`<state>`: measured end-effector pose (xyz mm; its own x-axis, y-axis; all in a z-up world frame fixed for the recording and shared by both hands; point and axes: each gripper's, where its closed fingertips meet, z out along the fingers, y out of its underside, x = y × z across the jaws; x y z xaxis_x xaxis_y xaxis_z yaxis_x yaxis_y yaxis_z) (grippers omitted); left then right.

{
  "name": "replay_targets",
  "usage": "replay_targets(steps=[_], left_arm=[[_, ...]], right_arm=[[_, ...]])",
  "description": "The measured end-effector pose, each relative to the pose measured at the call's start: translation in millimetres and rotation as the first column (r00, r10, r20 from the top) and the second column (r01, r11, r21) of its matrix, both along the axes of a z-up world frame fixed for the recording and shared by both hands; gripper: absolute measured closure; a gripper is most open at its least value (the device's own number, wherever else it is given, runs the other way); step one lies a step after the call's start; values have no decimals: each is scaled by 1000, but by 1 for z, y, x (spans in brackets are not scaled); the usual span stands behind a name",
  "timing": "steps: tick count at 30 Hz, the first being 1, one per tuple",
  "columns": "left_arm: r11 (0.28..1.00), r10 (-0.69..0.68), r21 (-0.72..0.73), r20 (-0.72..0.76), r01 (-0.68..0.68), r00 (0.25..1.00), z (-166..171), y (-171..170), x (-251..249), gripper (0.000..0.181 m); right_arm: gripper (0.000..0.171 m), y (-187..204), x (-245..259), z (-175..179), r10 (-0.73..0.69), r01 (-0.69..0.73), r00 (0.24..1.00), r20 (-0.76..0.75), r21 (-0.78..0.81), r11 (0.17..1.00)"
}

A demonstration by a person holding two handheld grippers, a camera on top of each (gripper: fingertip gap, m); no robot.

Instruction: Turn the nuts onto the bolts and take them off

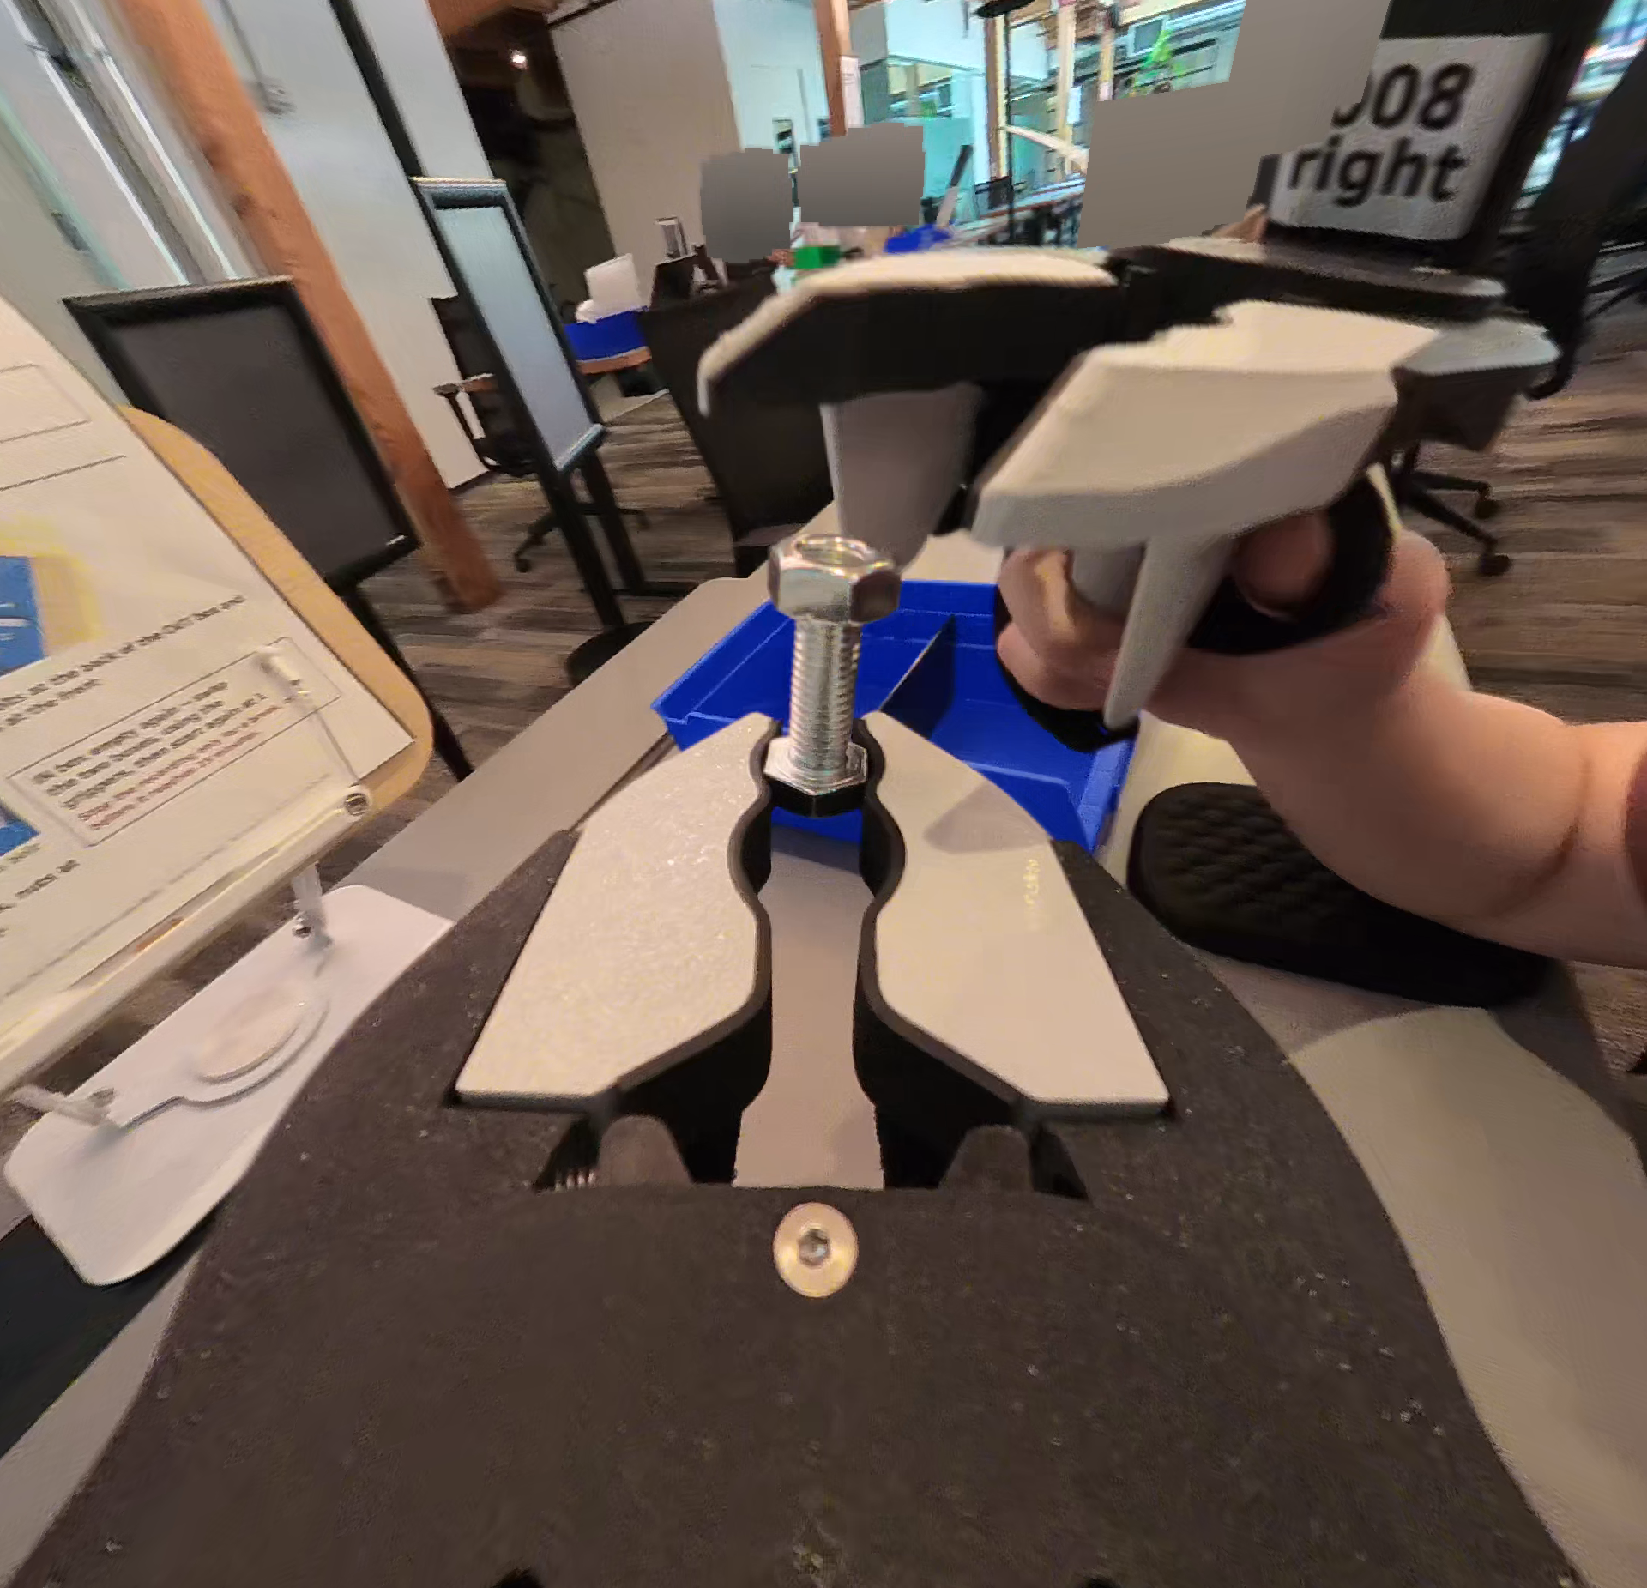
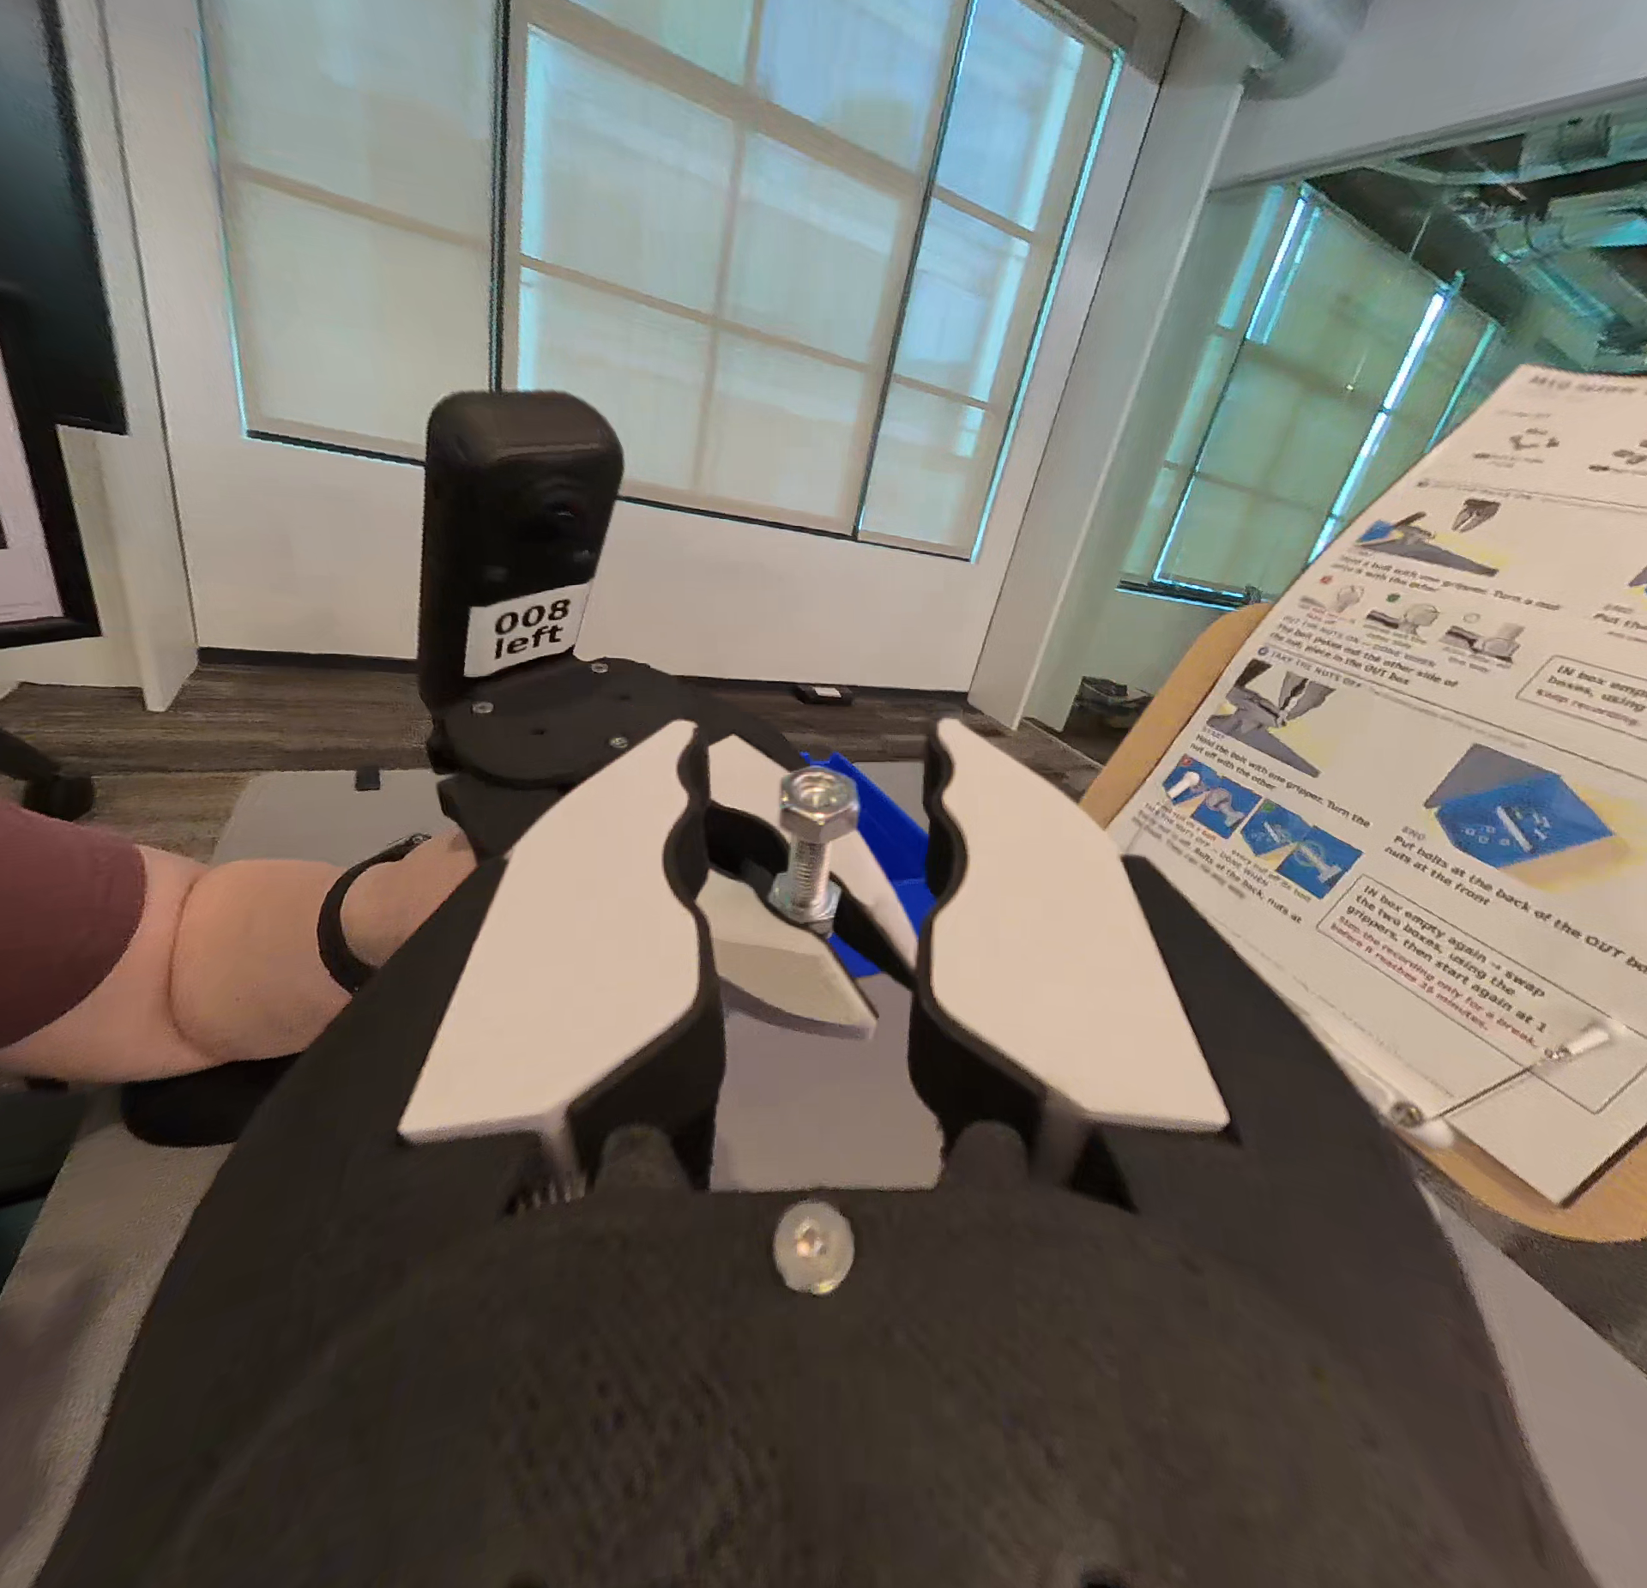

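Left tongs [image 1: 815, 765] clamped on bolt head, right tongs [image 2: 815, 810] spread apart around the nut, blue bin [image 1: 971, 716] behind on grey desk [image 1: 535, 796], bolt [image 1: 824, 698] upright, nut [image 1: 833, 578] at its top

above nut [image 1: 833, 575]: free | right: right gripper [image 1: 1007, 511] near

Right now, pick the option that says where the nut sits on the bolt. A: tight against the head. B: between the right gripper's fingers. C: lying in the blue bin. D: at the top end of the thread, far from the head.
D: the nut sits at the top end of the upright bolt, while the left gripper clamps the head below and the right gripper is open around it.
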<state>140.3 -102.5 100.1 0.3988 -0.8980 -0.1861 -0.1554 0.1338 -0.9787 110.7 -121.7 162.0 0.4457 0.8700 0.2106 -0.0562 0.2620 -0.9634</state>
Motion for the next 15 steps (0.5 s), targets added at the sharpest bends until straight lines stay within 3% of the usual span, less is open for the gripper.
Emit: replay_targets(steps=[5,8,11,15], left_arm=[[999,49,6,10,-49,999,0,5,-2,167],[999,36,-5,17,-36,999,1,4,-2,167],[1000,13,-10,3,-13,1000,-1,2,-1,167],[972,-230,-58,2,229,973,0,-29,11,167]], right_arm=[[130,11,-4,-15,-50,52,997,60,-44,998],[153,8,-4,-14,2,1,999,48,-68,998],[153,5,-3,-17,58,-50,995,87,-87,995],[153,-26,1,-14,360,-350,926,116,-92,932]])
